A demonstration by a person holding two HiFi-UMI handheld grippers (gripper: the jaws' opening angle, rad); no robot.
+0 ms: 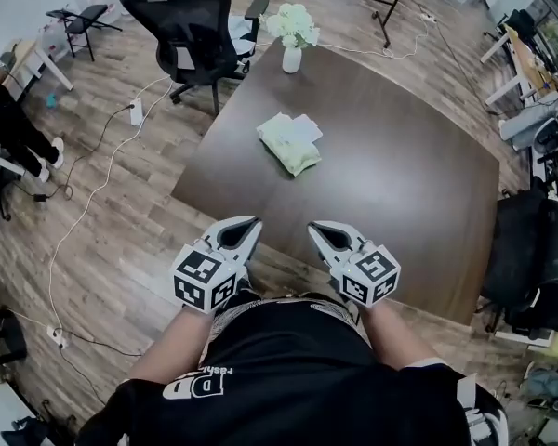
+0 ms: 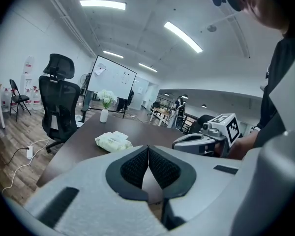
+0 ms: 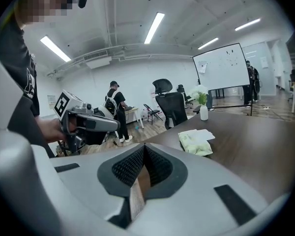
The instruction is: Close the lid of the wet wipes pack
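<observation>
The pale green wet wipes pack lies on the dark brown table, a little left of its middle, with its white lid flap raised at the far end. It also shows as the pack in the left gripper view and as the pack in the right gripper view. My left gripper and right gripper hang side by side at the table's near edge, close to my body and well short of the pack. Both have their jaws together with nothing between them: left gripper, right gripper.
A white vase of flowers stands at the table's far corner. A black office chair is behind it on the left, and dark chairs crowd the right side. Cables and a power strip lie on the wooden floor at left.
</observation>
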